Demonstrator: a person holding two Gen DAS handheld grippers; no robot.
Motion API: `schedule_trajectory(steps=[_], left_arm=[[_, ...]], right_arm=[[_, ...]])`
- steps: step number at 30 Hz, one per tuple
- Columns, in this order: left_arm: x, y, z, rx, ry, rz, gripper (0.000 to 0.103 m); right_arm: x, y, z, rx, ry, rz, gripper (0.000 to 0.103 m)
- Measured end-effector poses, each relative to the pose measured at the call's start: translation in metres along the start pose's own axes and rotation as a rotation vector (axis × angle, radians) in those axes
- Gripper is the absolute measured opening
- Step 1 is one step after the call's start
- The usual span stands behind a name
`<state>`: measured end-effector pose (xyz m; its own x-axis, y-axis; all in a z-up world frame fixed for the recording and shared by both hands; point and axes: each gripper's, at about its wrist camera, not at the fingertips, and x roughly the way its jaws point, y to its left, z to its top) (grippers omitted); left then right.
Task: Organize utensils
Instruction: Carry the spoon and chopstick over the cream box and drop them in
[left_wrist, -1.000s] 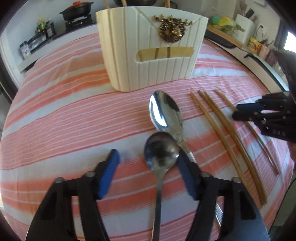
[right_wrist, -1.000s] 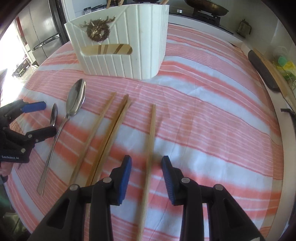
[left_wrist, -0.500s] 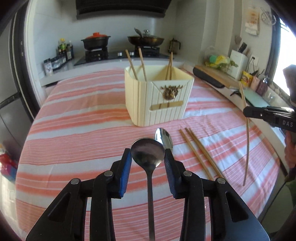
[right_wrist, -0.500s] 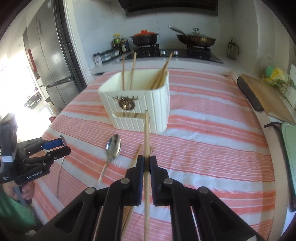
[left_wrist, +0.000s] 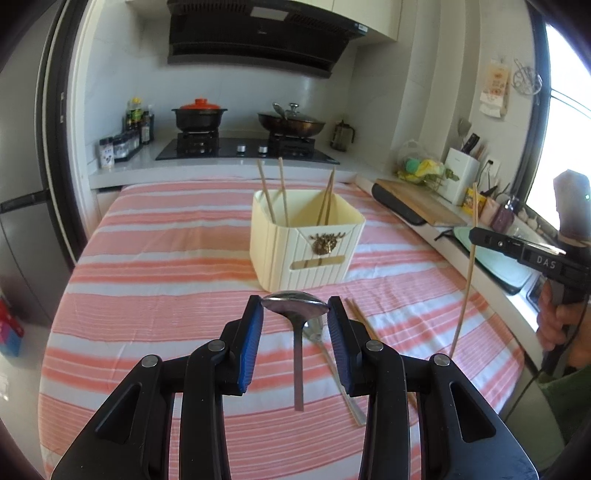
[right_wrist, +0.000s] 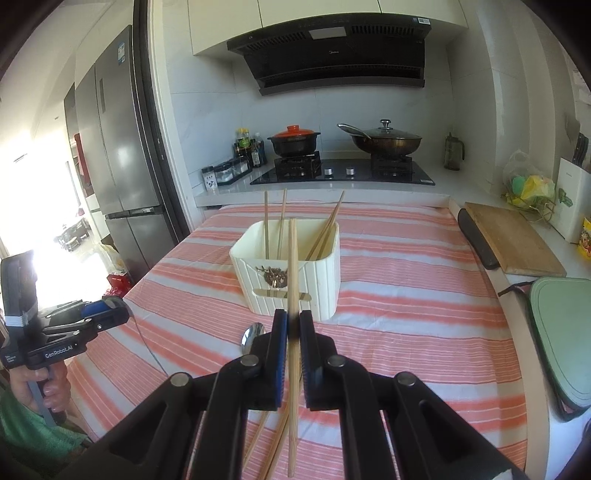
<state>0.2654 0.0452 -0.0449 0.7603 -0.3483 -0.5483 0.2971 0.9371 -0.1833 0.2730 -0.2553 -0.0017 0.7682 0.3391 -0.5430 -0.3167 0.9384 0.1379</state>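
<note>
I have both tools loaded and the cream utensil holder (left_wrist: 308, 242) is my reference for everything. My left hand-held gripper (left_wrist: 295, 314) is clamped across the bowl of a spoon (left_wrist: 297, 332), its handle hanging down toward me; the holder stands straight ahead of that spoon and a little beyond it on the striped table (left_wrist: 147, 277). My right hand-held gripper (right_wrist: 293, 328) is closed tight on one chopstick (right_wrist: 293, 295), pinched well below its upper end. That chopstick stands almost upright, with its top crossing the holder's front face in the right wrist view and its lower end dangling on my side of the holder.

The relation that matters: the chopstick's long axis is near vertical, which I judge already suits the holder's open top, where other chopsticks (right_wrist: 273, 229) lean in two groups, one at the holder's left and one at its right. From the left wrist view the held chopstick hangs well to the right of the holder, so the right hand seems to need a carry in over the rim. The left hand looks nearer head-on, but its spoon is held by the bowl. A second spoon (left_wrist: 321, 336) and loose chopsticks (right_wrist: 269, 435) lie on the table on my side of the holder.
</note>
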Motion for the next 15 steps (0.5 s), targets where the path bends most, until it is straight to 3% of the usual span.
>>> schedule_trajectory(steps=[4,8,15], left_arm=[[-0.004,0.007,0.032,-0.012,-0.022,-0.026,0.036],[-0.009,0.013,0.085,-0.034,-0.088,-0.047,0.036],[0.033,0.018,0.175,-0.08,-0.204,0.012,0.036]], right_arm=[[0.01,-0.002,0.025,0.006,-0.027,0.009,0.007],[0.018,0.003,0.069,-0.026,-0.112,0.012,0.007],[0.052,0.014,0.152,-0.069,-0.302,0.002,0.007]])
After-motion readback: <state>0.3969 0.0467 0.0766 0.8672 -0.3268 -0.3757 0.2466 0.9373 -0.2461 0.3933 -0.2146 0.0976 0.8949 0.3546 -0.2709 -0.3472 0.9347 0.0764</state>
